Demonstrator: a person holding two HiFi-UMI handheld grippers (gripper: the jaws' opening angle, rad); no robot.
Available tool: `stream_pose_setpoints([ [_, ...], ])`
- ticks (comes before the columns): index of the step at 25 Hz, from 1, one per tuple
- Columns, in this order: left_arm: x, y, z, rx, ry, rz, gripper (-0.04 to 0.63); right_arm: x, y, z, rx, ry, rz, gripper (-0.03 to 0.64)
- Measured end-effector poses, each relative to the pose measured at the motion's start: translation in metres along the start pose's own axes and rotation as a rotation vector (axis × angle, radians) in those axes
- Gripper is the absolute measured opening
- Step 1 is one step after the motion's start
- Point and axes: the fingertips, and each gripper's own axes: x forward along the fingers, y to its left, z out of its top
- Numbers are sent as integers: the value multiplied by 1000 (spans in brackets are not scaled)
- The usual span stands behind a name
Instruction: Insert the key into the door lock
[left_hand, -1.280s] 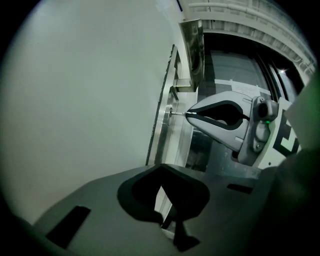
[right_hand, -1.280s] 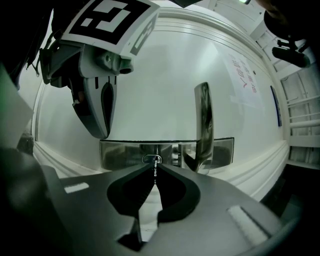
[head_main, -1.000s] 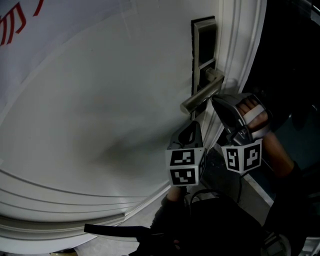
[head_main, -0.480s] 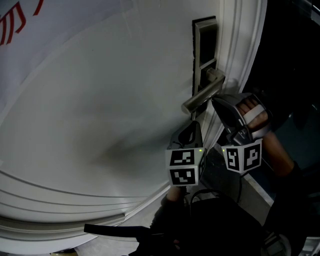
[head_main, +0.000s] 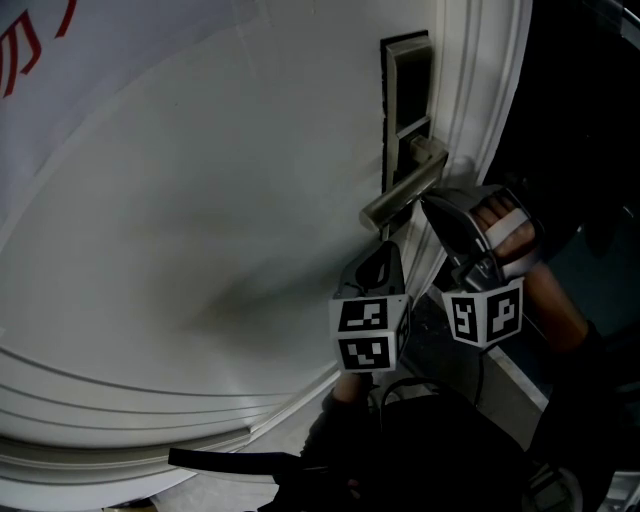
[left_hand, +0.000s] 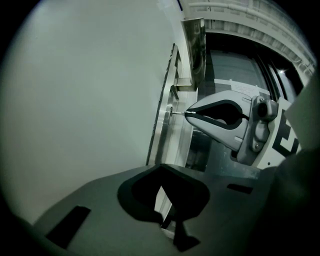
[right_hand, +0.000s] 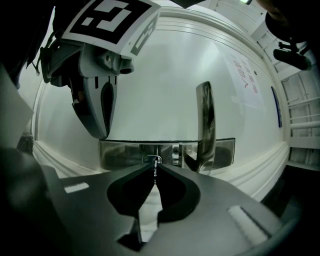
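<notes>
A steel lock plate (head_main: 405, 95) with a lever handle (head_main: 400, 197) sits at the edge of the white door (head_main: 200, 200). My right gripper (right_hand: 154, 168) is shut on a small key (right_hand: 155, 170). The key's tip is at the round keyhole (right_hand: 152, 160) in the lock plate (right_hand: 120, 154), left of the handle (right_hand: 205, 125). In the left gripper view the right gripper (left_hand: 190, 113) holds the key (left_hand: 178, 113) level against the plate (left_hand: 164, 125). My left gripper (left_hand: 161, 169) is shut and empty, just below the handle and beside the right gripper (head_main: 428, 203).
The white door frame (head_main: 480, 90) runs along the right of the lock, with dark space beyond it. Raised mouldings (head_main: 120, 420) cross the door's lower part. A hand (head_main: 505, 235) holds the right gripper. Red lettering (head_main: 20, 50) shows at the top left.
</notes>
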Motion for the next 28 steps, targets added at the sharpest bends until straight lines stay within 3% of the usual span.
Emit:
stream_pose_setpoints([
  [28,3,-2,-1,-7,-1,-4,0,1,0,0,-3,-4,-6,12],
])
